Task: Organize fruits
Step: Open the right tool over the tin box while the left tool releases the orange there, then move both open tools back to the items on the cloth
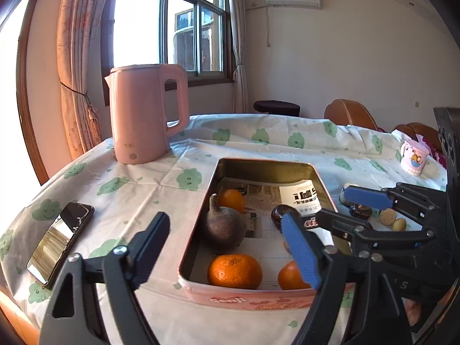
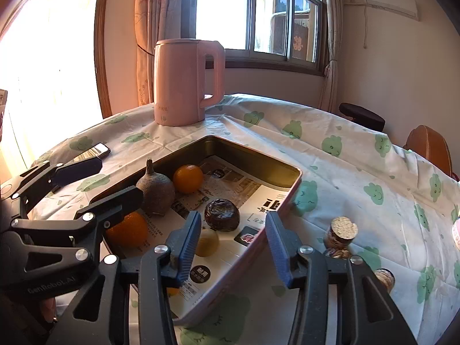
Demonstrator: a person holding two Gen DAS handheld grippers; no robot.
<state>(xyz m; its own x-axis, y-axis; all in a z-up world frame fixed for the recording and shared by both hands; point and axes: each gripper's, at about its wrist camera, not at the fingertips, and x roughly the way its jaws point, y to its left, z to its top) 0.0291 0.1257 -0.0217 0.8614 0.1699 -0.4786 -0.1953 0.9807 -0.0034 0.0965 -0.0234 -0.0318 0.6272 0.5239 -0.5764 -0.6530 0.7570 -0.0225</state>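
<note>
Both tongs, left tongs point(image 1: 227, 251) and right tongs point(image 2: 233, 247), hang released over the tin point(image 2: 287, 198). Oranges point(image 1: 235, 271), a pear point(image 1: 222, 225) and a dark fruit point(image 2: 222, 215) lie inside. Small items point(image 1: 392, 220) on the tabletop point(image 1: 172, 172) beside it probably remain.

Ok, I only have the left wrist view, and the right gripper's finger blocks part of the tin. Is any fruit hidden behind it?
Observer: Yes, a pale yellow fruit lies in the tin, just in front of the dark round fruit.
Operator: Is the right gripper holding it?
Observer: No. The right gripper is open; the fruit sits close by one finger, not pinched.
Operator: Anything on the cloth beside the tin?
Observer: A small cork-topped jar stands there.
</note>
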